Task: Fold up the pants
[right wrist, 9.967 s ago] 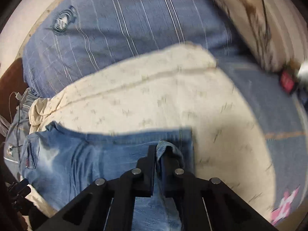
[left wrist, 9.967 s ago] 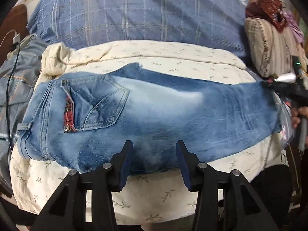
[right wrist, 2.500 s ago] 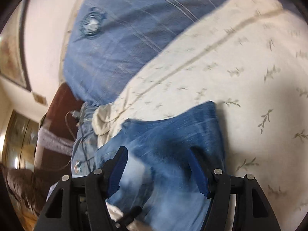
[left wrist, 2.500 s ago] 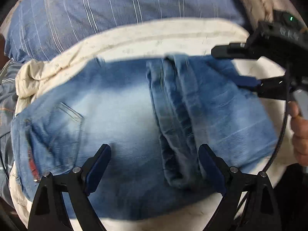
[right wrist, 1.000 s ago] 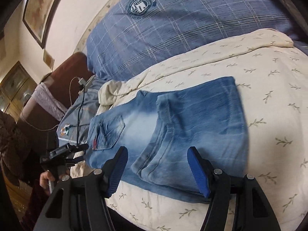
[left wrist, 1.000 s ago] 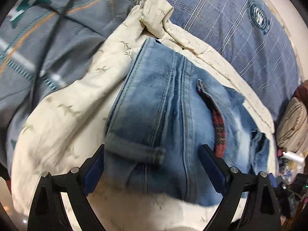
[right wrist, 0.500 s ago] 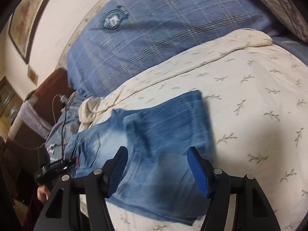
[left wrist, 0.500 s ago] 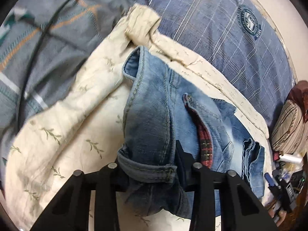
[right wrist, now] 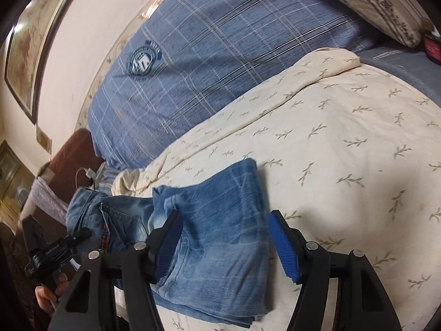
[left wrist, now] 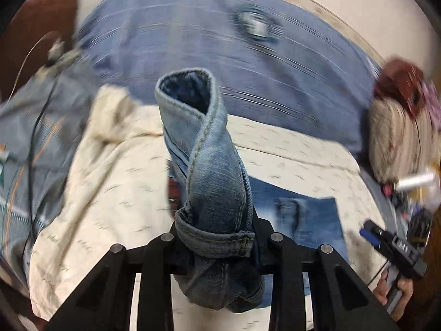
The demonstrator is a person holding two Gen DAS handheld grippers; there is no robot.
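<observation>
Only "AMERN"-like blurred crest on blue pillow

Left gripper is clamped on the jeans waistband, jaws just closed, pitched downward. Right gripper is held open, nothing pinched, angled down.

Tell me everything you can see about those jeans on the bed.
The jeans are faded blue denim, paler at the seat, with a back pocket showing a red plaid trim. The legs lie folded over on the cream leaf-print bedspread. The waistband end, belt loop showing, is bunched and lifted off the bed, pinched in the left gripper, whose jaws have just been closing on it. The right gripper hangs open over the folded legs.
</observation>
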